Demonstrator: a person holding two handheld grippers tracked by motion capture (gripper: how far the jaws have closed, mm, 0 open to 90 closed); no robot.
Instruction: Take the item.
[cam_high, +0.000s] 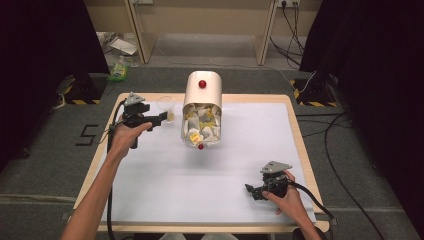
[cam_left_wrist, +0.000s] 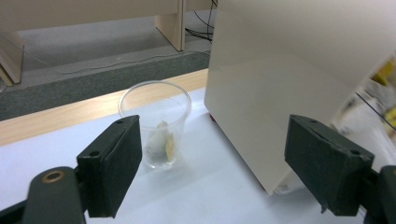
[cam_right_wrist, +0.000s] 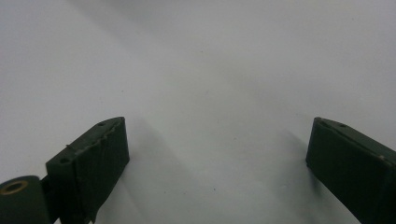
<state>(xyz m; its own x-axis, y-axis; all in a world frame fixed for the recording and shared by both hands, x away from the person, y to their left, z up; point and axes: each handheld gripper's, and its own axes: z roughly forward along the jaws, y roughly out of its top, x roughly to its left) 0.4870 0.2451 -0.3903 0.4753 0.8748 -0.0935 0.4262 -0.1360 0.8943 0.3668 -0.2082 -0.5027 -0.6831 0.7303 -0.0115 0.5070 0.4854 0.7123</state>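
Observation:
A clear plastic cup (cam_high: 166, 107) stands at the table's back left with a tea bag (cam_left_wrist: 163, 142) lying in its bottom. My left gripper (cam_high: 161, 118) hovers just in front of the cup (cam_left_wrist: 156, 122), jaws wide apart and empty. Right of the cup stands a cream box dispenser (cam_high: 202, 107) with a red knob (cam_high: 202, 84) on top; several tea bags (cam_high: 202, 125) show through its clear front. Its cream side wall (cam_left_wrist: 280, 88) looms close in the left gripper view. My right gripper (cam_high: 251, 192) rests low over the white table sheet (cam_right_wrist: 196, 84) at the front right, open and empty.
The white sheet (cam_high: 165, 175) covers a wooden table whose edge (cam_high: 95, 165) runs along the left. A small red knob (cam_high: 200, 147) sits at the dispenser's front foot. Cables (cam_high: 340, 175) trail over the floor at the right; black curtains flank both sides.

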